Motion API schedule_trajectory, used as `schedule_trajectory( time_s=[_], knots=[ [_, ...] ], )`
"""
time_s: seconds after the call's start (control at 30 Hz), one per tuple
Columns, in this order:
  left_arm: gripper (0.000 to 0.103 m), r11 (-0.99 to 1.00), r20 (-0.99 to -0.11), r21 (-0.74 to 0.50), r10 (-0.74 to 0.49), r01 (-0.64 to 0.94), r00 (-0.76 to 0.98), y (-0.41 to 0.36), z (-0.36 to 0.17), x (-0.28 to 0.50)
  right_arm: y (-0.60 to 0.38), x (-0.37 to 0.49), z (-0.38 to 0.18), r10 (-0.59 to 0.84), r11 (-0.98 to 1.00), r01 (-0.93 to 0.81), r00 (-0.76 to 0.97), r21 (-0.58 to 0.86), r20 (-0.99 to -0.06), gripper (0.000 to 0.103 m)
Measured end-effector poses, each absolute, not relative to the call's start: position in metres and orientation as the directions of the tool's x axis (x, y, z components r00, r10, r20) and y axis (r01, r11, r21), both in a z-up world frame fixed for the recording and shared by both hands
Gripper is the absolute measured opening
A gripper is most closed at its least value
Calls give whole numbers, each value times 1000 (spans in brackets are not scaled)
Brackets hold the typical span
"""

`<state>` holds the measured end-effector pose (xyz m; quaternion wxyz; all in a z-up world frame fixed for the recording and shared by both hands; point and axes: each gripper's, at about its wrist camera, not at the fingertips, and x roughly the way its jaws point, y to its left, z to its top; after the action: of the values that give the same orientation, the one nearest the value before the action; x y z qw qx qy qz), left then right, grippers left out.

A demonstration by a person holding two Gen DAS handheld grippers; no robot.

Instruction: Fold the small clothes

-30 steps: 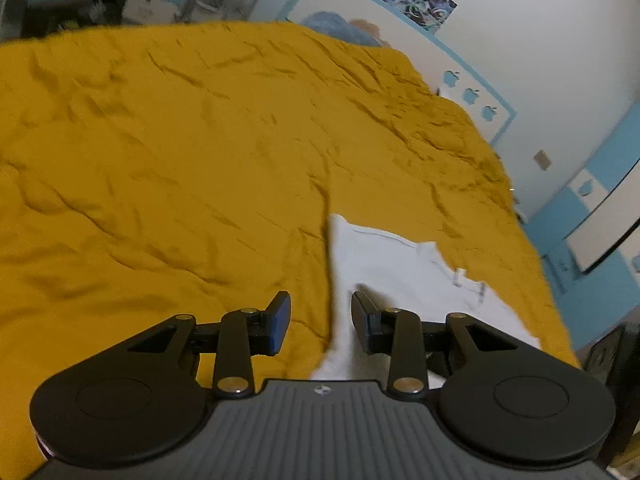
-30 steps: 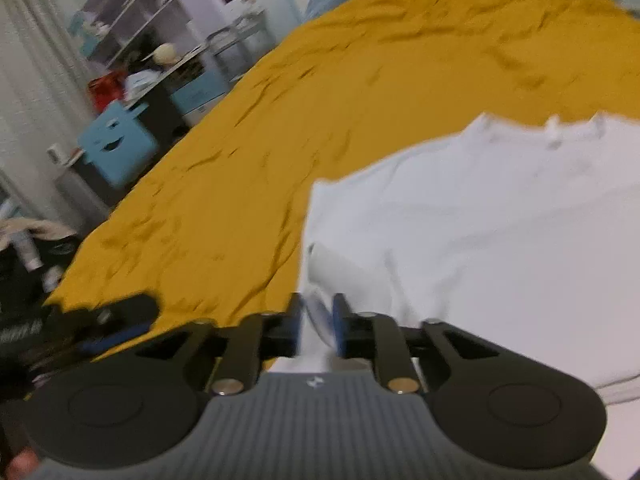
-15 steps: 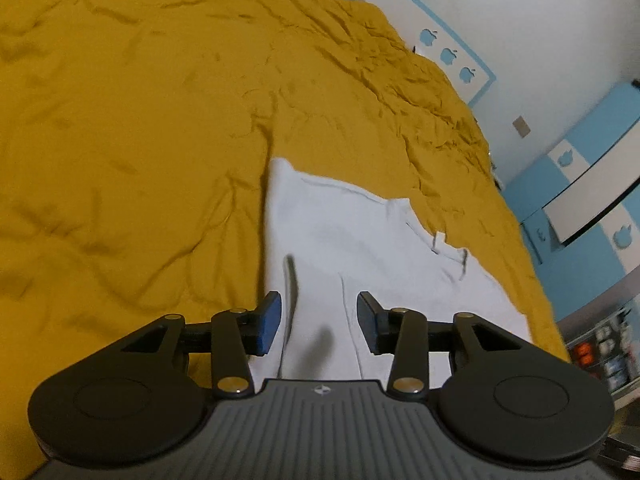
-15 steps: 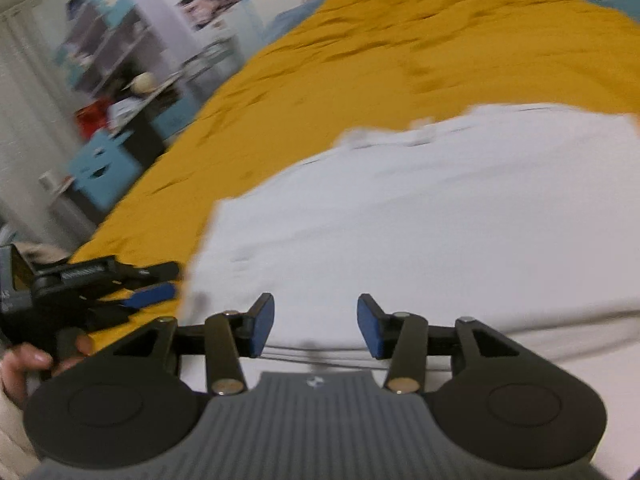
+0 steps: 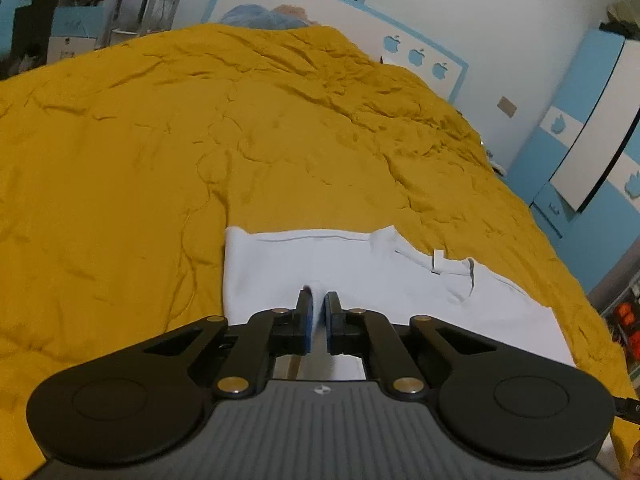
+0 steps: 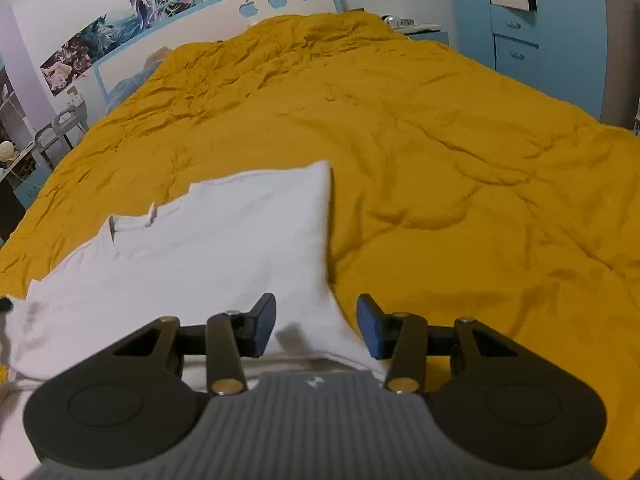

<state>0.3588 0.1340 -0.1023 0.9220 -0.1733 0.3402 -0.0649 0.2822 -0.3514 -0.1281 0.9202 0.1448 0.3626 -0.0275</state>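
White shirt [image 5: 320, 264] flat on the mustard bedspread [image 5: 160, 140].
Left gripper [image 5: 317, 312] is pinched nearly closed on shirt fabric at 6 o'clock; right gripper [image 6: 316, 324] gapes wide, empty, straddling the shirt's edge at 6 o'clock.

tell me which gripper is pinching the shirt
The left gripper: its jaws are nearly closed on a fold of the white shirt. The right gripper is wide open over the shirt's edge.

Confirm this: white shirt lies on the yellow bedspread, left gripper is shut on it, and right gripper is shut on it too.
Not quite. The right gripper is open over the shirt's edge, as the right wrist view shows. The rest holds: the shirt lies on the bedspread and the left gripper is shut on it.
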Motion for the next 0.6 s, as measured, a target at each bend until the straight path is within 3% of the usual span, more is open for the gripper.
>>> schedule_trajectory(
  time_s=[0.13,0.17,0.2,0.23,0.37,0.53,0.6],
  knots=[
    [6,938,-634,-345,-205,-35,746,133,-105,366,-354,293,-137,71,958,141,729,250,-681,42],
    [6,937,-637,-347,-202,-43,743,132,-105,367,-355,298,-141,83,957,133,728,259,-680,36],
    [5,936,-639,-348,-200,-47,743,132,-105,367,-357,303,-146,92,954,133,722,268,-685,28],
    [5,936,-636,-350,-200,-47,746,133,-103,365,-359,309,-150,107,952,129,709,277,-698,1],
    [5,943,-617,-330,-177,-48,767,134,-90,361,-363,303,-142,105,954,112,747,280,-656,0],
    [5,972,-739,-214,-98,-94,666,122,-126,379,-368,307,-159,103,944,154,703,291,-704,0],
    [10,974,-749,-203,-89,-100,656,121,-133,379,-366,308,-161,103,942,160,699,294,-707,0]
  ],
)
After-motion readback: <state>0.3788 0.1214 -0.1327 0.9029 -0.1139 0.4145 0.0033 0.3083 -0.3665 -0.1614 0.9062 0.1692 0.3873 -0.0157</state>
